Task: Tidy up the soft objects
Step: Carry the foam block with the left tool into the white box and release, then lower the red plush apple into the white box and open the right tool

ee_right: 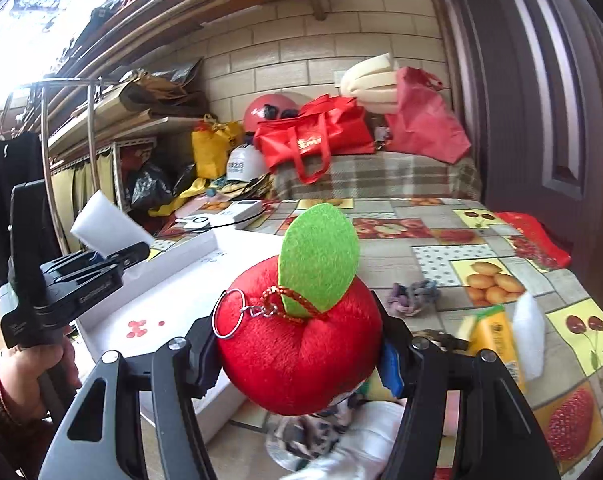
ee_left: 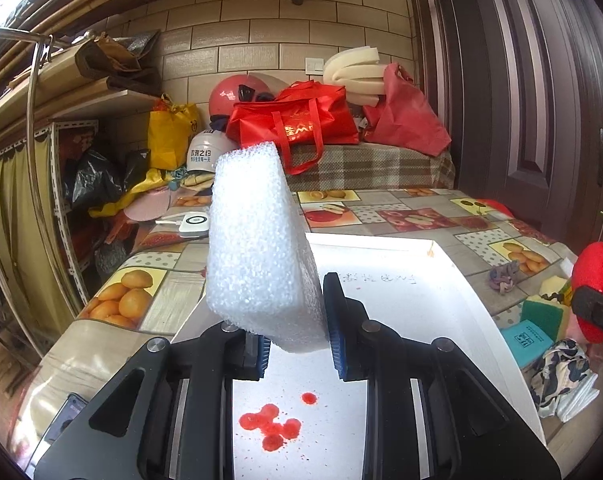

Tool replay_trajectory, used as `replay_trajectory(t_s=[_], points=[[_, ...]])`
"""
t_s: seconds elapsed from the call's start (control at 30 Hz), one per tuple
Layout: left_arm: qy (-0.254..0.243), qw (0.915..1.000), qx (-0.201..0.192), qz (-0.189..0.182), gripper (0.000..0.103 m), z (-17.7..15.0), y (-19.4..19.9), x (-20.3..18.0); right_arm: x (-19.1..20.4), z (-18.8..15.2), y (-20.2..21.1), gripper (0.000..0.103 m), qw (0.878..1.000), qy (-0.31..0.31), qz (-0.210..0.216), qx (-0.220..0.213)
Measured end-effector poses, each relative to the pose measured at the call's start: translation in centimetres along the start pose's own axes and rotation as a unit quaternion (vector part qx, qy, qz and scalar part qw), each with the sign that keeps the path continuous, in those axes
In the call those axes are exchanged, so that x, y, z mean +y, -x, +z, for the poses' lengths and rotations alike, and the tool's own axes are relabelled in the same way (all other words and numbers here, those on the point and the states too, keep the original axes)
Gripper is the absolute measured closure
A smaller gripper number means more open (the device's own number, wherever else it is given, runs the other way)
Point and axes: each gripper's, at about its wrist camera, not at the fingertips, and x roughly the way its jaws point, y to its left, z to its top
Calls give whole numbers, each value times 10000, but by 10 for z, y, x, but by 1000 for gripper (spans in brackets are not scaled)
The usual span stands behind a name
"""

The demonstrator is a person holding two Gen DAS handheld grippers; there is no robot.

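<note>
A white foam block stands upright between the blue pads of my left gripper, which is shut on its lower end. It hangs over a shallow white tray with red stains. My right gripper is shut on a red plush apple with a green felt leaf and a key ring. The apple also shows at the right edge of the left wrist view. In the right wrist view the left gripper with the foam block is at the left, over the tray, held by a hand.
Right of the tray, on the fruit-print tablecloth, lie a green-yellow sponge, a teal booklet, a patterned cloth and a grey-purple knot of fabric. A yellow packet lies nearby. Red bags sit on a bench behind.
</note>
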Motion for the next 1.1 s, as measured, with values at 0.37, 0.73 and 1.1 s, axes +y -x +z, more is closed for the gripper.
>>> replay_trajectory(t_s=[0.37, 0.73, 1.1], points=[[140, 9997, 174, 79, 79, 4, -15, 6, 37, 4, -55, 41, 9988, 119, 186, 432], [302, 9988, 293, 236, 76, 5, -18, 12, 63, 10, -89, 33, 9962, 394, 178, 762], [625, 9966, 104, 524, 0, 4, -8, 27, 67, 11, -76, 15, 9977, 508, 138, 429]])
